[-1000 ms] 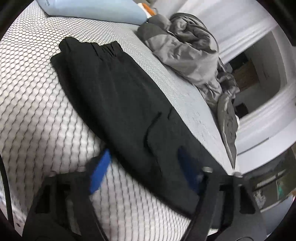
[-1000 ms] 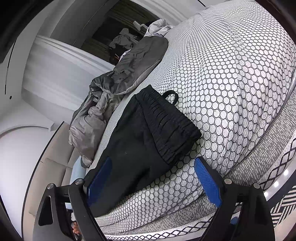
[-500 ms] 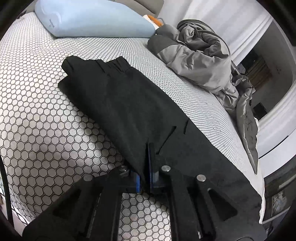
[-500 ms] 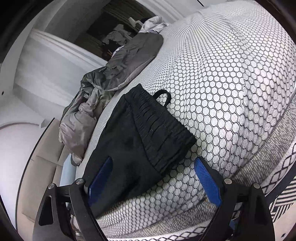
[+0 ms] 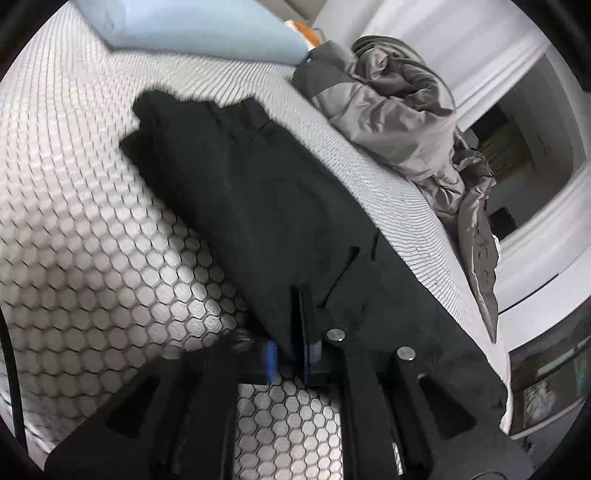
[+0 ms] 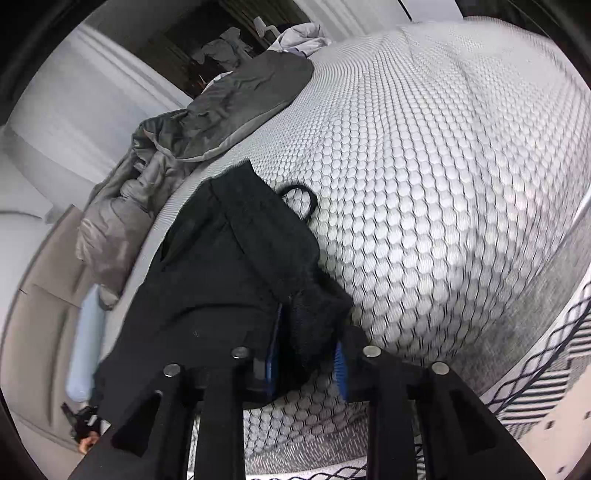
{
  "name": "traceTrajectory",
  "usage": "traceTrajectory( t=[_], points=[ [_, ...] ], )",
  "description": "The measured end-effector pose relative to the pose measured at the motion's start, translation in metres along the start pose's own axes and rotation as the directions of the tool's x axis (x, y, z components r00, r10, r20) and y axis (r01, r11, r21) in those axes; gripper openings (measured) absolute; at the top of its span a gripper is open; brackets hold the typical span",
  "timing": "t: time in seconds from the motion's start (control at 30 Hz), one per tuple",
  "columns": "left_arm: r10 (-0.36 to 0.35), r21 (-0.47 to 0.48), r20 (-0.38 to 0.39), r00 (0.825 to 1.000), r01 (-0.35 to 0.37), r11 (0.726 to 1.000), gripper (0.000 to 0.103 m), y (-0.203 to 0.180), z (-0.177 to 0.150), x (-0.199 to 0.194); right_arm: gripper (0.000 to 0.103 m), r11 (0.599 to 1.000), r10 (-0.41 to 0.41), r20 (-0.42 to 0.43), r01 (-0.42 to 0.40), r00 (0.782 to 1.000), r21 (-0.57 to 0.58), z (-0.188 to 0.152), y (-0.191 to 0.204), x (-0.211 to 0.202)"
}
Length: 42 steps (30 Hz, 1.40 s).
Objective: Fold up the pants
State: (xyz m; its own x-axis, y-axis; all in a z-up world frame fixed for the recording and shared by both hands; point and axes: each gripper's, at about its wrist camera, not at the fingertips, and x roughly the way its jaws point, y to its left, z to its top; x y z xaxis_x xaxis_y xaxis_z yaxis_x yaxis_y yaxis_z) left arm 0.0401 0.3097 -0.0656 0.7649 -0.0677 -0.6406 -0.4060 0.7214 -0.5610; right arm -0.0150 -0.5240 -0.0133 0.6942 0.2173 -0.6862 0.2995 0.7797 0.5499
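Black pants (image 5: 266, 206) lie lengthwise on a bed with a hexagon-patterned cover (image 5: 92, 240). My left gripper (image 5: 291, 354) is shut on the near edge of the pants by a cargo pocket. In the right wrist view the pants (image 6: 207, 280) show their ribbed waistband end, with a drawstring loop (image 6: 299, 199) lying on the cover (image 6: 443, 184). My right gripper (image 6: 306, 358) is shut on the waistband corner, with fabric bunched between its blue pads.
A crumpled grey jacket (image 5: 399, 103) lies along the bed's far side, also in the right wrist view (image 6: 221, 110). A light blue pillow (image 5: 195, 26) sits at the head. The bed edge and a patterned rug (image 6: 546, 387) lie near my right gripper.
My right gripper, open half a second ago, has closed on the waistband corner. My left gripper closed on the pants edge earlier and has stayed shut. Both views show motion blur.
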Motion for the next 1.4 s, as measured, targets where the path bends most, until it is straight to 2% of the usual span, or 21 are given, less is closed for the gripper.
traceTrajectory(
  t=[0.03,0.07,0.1,0.13,0.2,0.33,0.5,0.6,0.7,0.8,0.87,0.93,0.97,1.03,1.07,1.13,1.17,1.2,1.27,1.3,1.4],
  points=[
    [0.027,0.018,0.014,1.0,-0.027,0.999,0.017,-0.003,0.001,-0.006,0.032,1.0,0.013,0.011,-0.013,1.0,-0.001,0.0,0.0,-0.004],
    [0.054,0.03,0.024,0.998,-0.055,0.998,0.023,-0.004,0.003,-0.012,0.045,1.0,0.013,0.024,-0.013,1.0,-0.001,0.001,0.001,-0.01],
    [0.066,0.033,0.028,0.997,-0.067,0.997,0.041,-0.005,0.003,-0.018,0.059,1.0,-0.004,0.044,0.004,0.999,-0.003,0.004,0.002,-0.018],
    [0.066,0.033,0.035,0.997,-0.068,0.997,0.058,-0.005,0.005,-0.024,0.064,1.0,-0.019,0.064,0.02,0.998,-0.008,0.007,0.002,-0.024],
    [0.068,0.041,0.083,0.994,-0.072,0.997,0.073,-0.01,0.005,-0.042,0.08,0.998,-0.051,0.105,0.056,0.993,-0.043,0.015,0.008,-0.039],
    [0.058,0.136,0.144,0.988,-0.077,0.988,0.102,-0.038,-0.004,-0.067,0.093,0.994,-0.017,0.117,0.03,0.993,-0.107,0.029,0.025,-0.052],
    [-0.003,0.34,0.125,0.992,-0.04,0.939,0.102,-0.106,-0.03,-0.073,0.094,0.983,-0.009,0.072,0.022,0.997,-0.183,0.059,0.056,-0.038],
    [-0.084,0.405,0.066,0.994,0.051,0.913,0.102,-0.147,-0.05,-0.065,0.094,0.981,0.01,0.03,-0.004,0.999,-0.195,0.072,0.061,-0.02],
    [-0.167,0.429,-0.021,0.986,0.16,0.889,0.102,-0.18,-0.076,-0.047,0.094,0.975,0.02,-0.025,-0.025,0.999,-0.222,0.093,0.076,0.008],
    [-0.238,0.454,-0.066,0.969,0.242,0.857,0.102,-0.204,-0.107,-0.025,0.094,0.958,-0.067,-0.064,0.046,0.996,-0.285,0.108,0.087,0.045],
    [-0.262,0.449,-0.092,0.961,0.275,0.85,0.102,-0.213,-0.12,-0.008,0.094,0.943,-0.113,-0.093,0.077,0.989,-0.325,0.117,0.093,0.065],
    [-0.253,0.459,-0.146,0.956,0.292,0.839,0.102,-0.223,-0.128,0.001,0.093,0.934,-0.131,-0.131,0.078,0.983,-0.349,0.123,0.096,0.086],
    [-0.262,0.468,-0.145,0.954,0.299,0.832,0.102,-0.227,-0.13,0.002,0.089,0.928,-0.13,-0.153,0.065,0.98,-0.368,0.125,0.099,0.095],
    [-0.249,0.484,-0.14,0.958,0.285,0.827,0.102,-0.227,-0.136,0.0,0.056,0.905,-0.163,-0.158,0.084,0.974,-0.416,0.125,0.104,0.108],
    [-0.228,0.488,-0.137,0.964,0.266,0.832,0.102,-0.227,-0.138,0.002,0.048,0.9,-0.169,-0.169,0.082,0.971,-0.429,0.124,0.106,0.113],
    [-0.217,0.478,-0.137,0.967,0.256,0.84,0.102,-0.224,-0.139,0.003,0.043,0.863,-0.177,-0.109,0.101,0.978,-0.495,0.121,0.118,0.109],
    [-0.215,0.47,-0.136,0.967,0.254,0.845,0.102,-0.221,-0.138,0.003,0.026,0.84,-0.141,-0.054,0.091,0.989,-0.535,0.118,0.127,0.1],
    [-0.214,0.465,-0.135,0.967,0.253,0.849,0.102,-0.216,-0.136,0.001,0.006,0.823,-0.137,0.016,0.123,0.99,-0.554,0.118,0.133,0.09],
    [-0.206,0.456,-0.141,0.968,0.248,0.855,0.102,-0.212,-0.134,0.005,0.007,0.826,-0.147,0.095,0.175,0.985,-0.535,0.125,0.133,0.08],
    [-0.201,0.454,-0.145,0.969,0.245,0.857,0.102,-0.211,-0.134,0.006,0.008,0.831,-0.18,0.101,0.206,0.978,-0.516,0.13,0.127,0.086],
    [-0.184,0.464,-0.148,0.972,0.233,0.855,0.102,-0.21,-0.132,0.009,0.011,0.848,-0.297,-0.004,0.262,0.955,-0.461,0.138,0.101,0.119]
  ],
)
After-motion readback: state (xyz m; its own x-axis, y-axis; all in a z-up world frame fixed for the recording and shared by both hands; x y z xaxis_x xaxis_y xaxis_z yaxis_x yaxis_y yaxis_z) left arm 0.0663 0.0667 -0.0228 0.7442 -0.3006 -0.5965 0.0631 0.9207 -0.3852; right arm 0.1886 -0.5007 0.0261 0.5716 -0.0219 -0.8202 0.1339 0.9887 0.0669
